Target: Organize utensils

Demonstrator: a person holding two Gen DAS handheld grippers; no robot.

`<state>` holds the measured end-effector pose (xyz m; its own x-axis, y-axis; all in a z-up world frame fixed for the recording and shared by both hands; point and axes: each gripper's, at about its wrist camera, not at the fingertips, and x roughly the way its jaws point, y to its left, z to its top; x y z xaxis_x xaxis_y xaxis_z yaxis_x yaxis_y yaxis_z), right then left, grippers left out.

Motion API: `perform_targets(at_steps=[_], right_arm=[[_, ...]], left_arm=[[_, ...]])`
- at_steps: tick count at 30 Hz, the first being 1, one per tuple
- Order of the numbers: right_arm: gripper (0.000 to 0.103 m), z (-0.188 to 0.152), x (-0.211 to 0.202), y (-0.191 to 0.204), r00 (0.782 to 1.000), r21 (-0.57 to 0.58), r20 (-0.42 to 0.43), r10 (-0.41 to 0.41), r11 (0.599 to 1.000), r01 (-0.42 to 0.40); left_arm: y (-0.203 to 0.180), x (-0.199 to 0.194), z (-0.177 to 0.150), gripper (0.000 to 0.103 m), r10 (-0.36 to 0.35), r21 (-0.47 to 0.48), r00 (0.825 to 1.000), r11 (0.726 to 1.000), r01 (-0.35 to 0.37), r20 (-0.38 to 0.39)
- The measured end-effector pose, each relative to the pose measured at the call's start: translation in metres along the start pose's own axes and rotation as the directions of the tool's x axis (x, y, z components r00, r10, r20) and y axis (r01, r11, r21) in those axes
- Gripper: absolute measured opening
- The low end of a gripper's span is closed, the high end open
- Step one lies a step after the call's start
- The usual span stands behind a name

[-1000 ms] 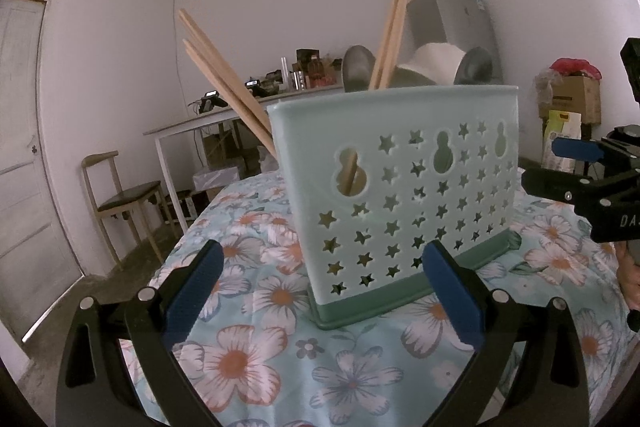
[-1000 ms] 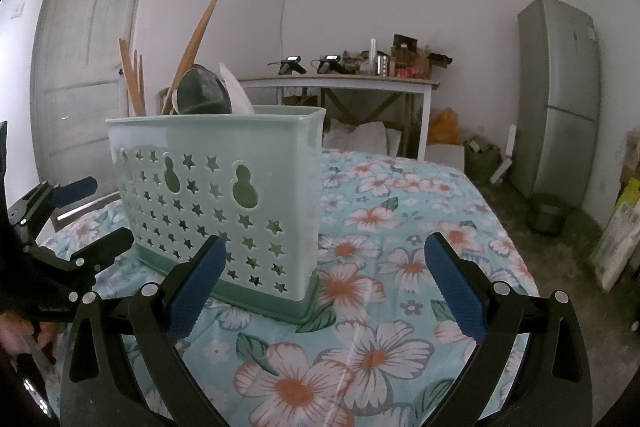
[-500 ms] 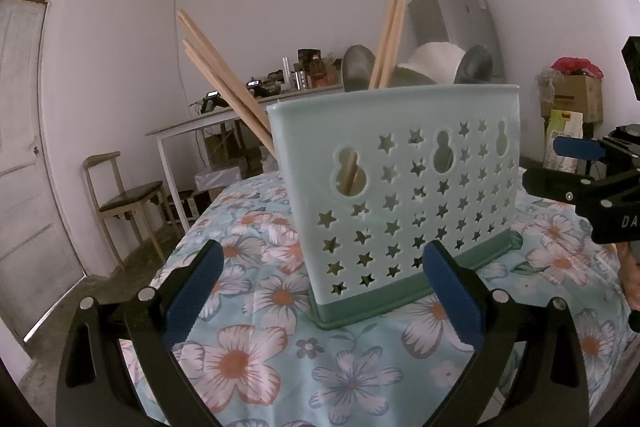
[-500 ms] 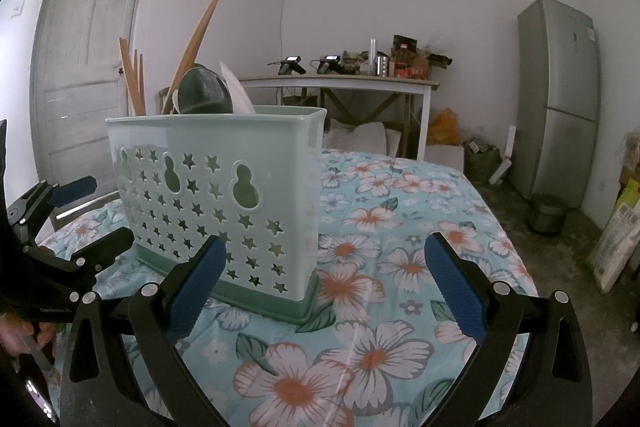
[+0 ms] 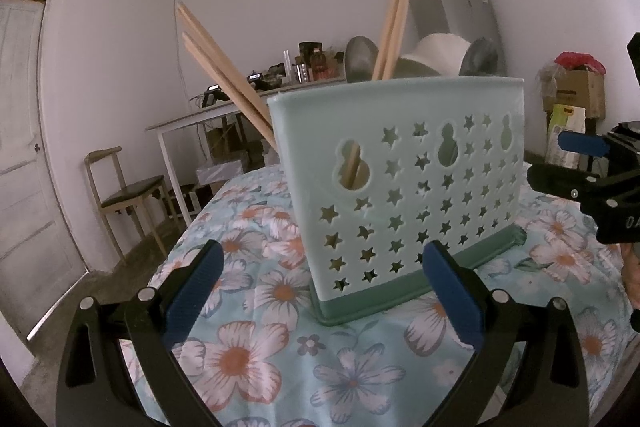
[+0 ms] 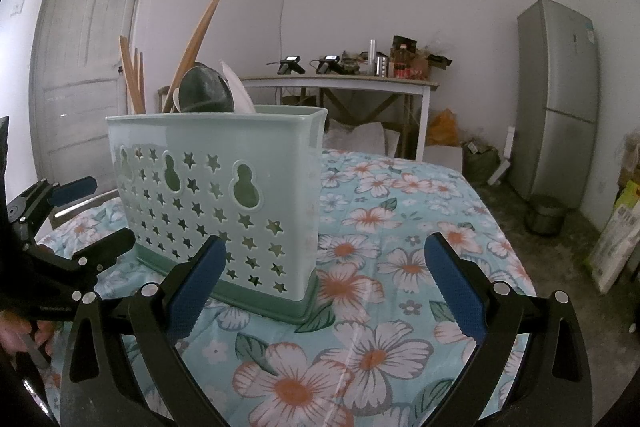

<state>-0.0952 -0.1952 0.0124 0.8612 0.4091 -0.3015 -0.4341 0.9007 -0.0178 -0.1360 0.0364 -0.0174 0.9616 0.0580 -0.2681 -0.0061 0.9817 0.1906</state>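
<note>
A pale green utensil holder [image 5: 400, 187] [image 6: 224, 187] with star-shaped holes stands upright on the floral tablecloth [image 5: 280, 347] [image 6: 400, 227]. Wooden chopsticks [image 5: 224, 67] [image 6: 200, 35], dark spoons [image 5: 360, 59] [image 6: 204, 91] and a white spoon [image 5: 436, 55] [image 6: 240, 91] stick out of its top. My left gripper [image 5: 324, 291] is open just in front of the holder's near corner, nothing between its blue pads. My right gripper [image 6: 324, 291] is open too, empty, near the holder's other end. Each gripper shows in the other's view at the frame edge.
A white side table [image 6: 340, 83] with clutter stands at the back wall, a grey fridge [image 6: 556, 99] to its right. A wooden chair [image 5: 124, 187] and a door [image 5: 24, 147] lie left of the table. Boxes [image 5: 576, 95] are stacked at the right wall.
</note>
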Motion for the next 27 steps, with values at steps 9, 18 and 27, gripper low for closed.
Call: perform_targets(at_steps=[9,18,27], right_arm=[[0.095,0.0000,0.0002,-0.0005,1.000,-0.001,0.001,0.000,1.000,0.000],[0.095,-0.0002,-0.0002,-0.0005,1.000,-0.003,0.000,-0.001,1.000,0.001],[0.095,-0.0001,-0.0012,-0.0001,1.000,-0.005,0.001,-0.002,1.000,0.002]], left_arm=[[0.0007,0.0034,-0.0001,0.098,-0.011,-0.014,1.000,1.000,0.010,-0.012],[0.0039,0.0059,-0.0012,0.098,-0.020,-0.024,1.000,1.000,0.020,-0.019],[0.0076,0.0054,-0.0016,0.098,-0.029,-0.035,0.999,0.999,0.028,-0.027]])
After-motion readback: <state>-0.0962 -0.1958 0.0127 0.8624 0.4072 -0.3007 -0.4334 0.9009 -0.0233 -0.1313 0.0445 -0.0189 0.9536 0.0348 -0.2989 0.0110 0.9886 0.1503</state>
